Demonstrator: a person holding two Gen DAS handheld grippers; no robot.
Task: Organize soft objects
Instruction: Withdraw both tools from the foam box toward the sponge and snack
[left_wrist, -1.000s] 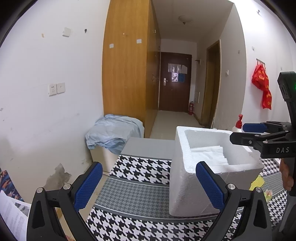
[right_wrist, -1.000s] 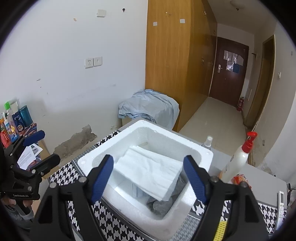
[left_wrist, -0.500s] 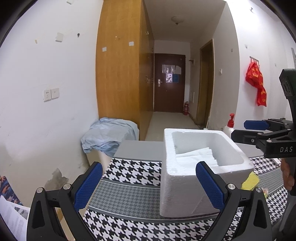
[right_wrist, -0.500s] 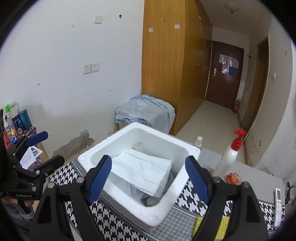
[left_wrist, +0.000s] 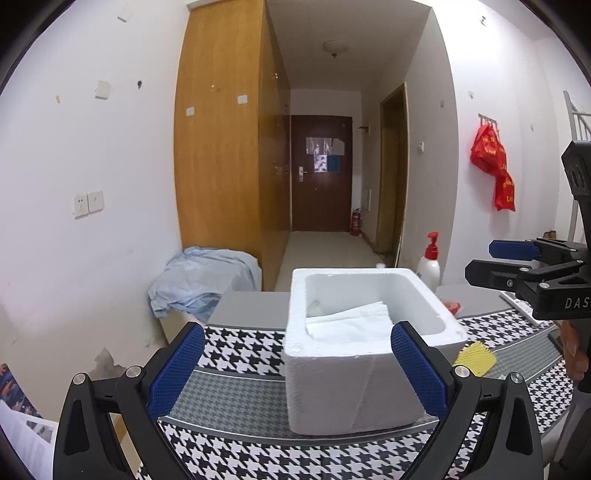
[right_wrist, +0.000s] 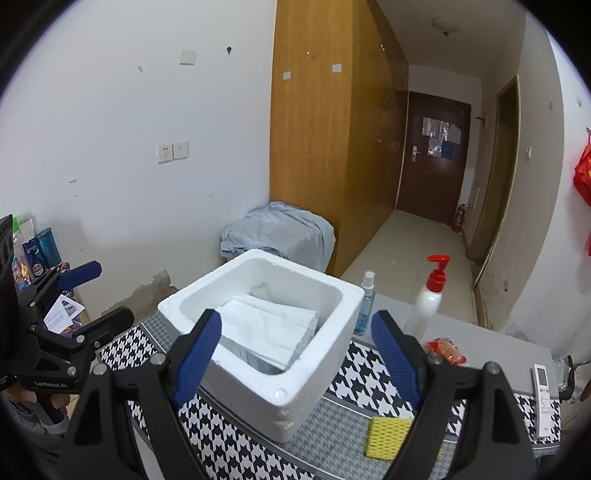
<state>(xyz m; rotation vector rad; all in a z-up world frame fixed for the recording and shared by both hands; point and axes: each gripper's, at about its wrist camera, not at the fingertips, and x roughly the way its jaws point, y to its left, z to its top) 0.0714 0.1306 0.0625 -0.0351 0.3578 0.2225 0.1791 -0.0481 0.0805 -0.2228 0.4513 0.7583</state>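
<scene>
A white foam box (left_wrist: 369, 369) (right_wrist: 317, 376) stands on the houndstooth table mat (left_wrist: 243, 398). A folded white cloth (left_wrist: 351, 321) (right_wrist: 266, 325) lies inside it on darker items. A yellow sponge (left_wrist: 474, 358) (right_wrist: 388, 432) lies on the mat beside the box. My left gripper (left_wrist: 299, 373) is open and empty, in front of the box. My right gripper (right_wrist: 295, 354) is open and empty, above and in front of the box. Each gripper shows in the other's view, the right one (left_wrist: 517, 258) and the left one (right_wrist: 92, 295).
A white pump bottle with red top (right_wrist: 428, 299) (left_wrist: 428, 262), a small blue spray bottle (right_wrist: 364, 306), a red packet (right_wrist: 445, 349) and a white remote (right_wrist: 543, 395) sit behind and right of the box. A blue-covered bin (left_wrist: 199, 280) stands by the wall.
Both grippers have drawn back from the box and tilted up. The box looks smaller in both views. The sponge, spray bottle and remote have come into the right wrist view.
</scene>
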